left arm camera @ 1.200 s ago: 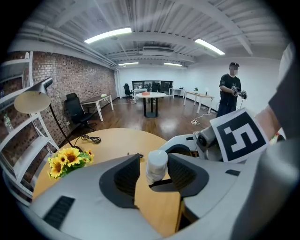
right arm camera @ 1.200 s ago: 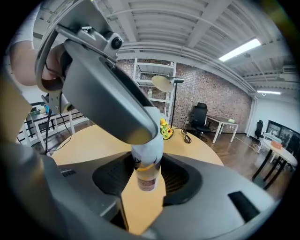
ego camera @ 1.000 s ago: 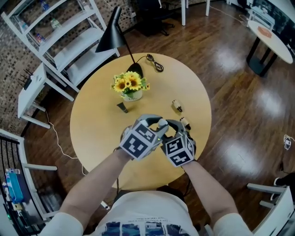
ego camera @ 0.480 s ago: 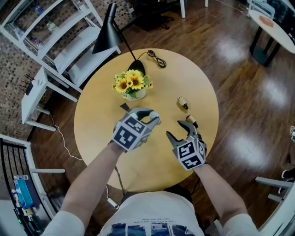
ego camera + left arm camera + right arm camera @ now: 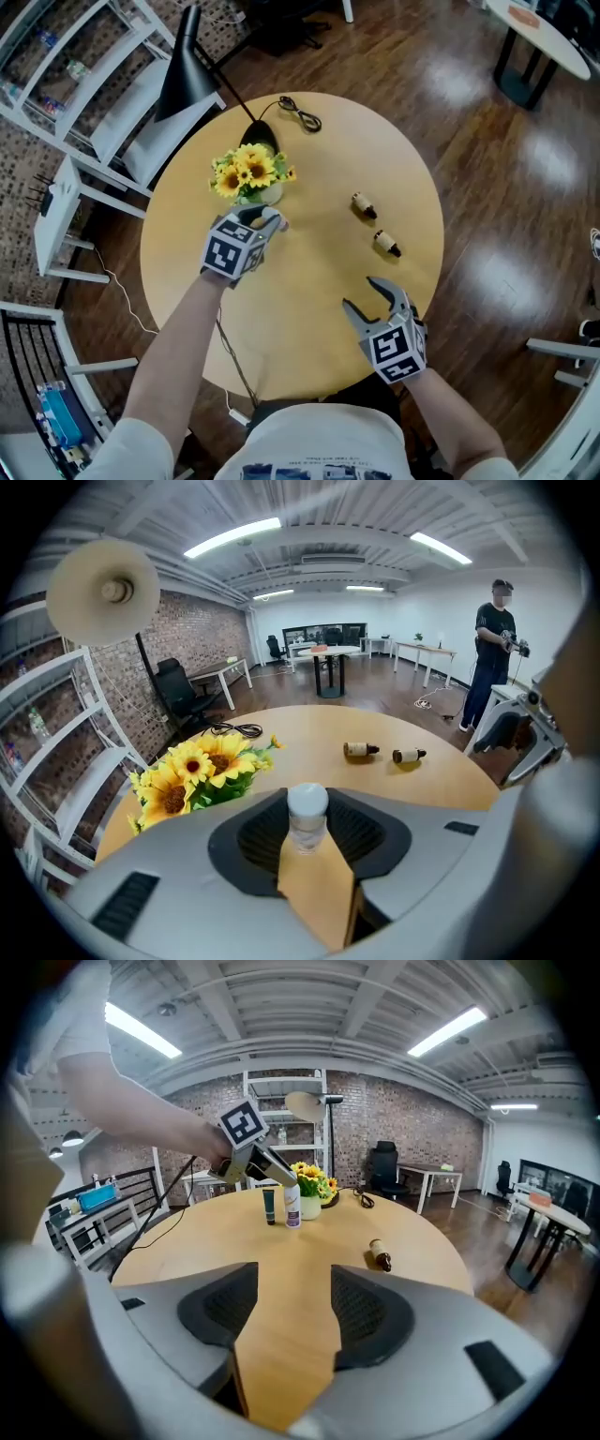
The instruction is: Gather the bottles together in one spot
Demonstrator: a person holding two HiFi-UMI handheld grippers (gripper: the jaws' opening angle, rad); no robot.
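My left gripper (image 5: 265, 218) is shut on a clear bottle with a white cap (image 5: 307, 814). In the right gripper view that bottle (image 5: 292, 1206) stands upright beside a dark tube bottle (image 5: 269, 1206), right in front of the sunflower vase (image 5: 249, 175). Two small brown bottles (image 5: 363, 205) (image 5: 386, 244) lie on their sides at the right of the round wooden table (image 5: 309, 319). My right gripper (image 5: 364, 293) hovers near the table's front edge. Its jaws have just been opening and stand open with nothing between them.
A black floor lamp (image 5: 187, 70) leans over the table's far side, with a coiled cable (image 5: 296, 109) by its base. White shelving (image 5: 84, 84) stands at the far left. A person (image 5: 491, 649) stands far off in the room.
The two grippers were close together at the table's middle. My left gripper has carried the bottle up and left to the vase. My right gripper has drawn back toward me and opened.
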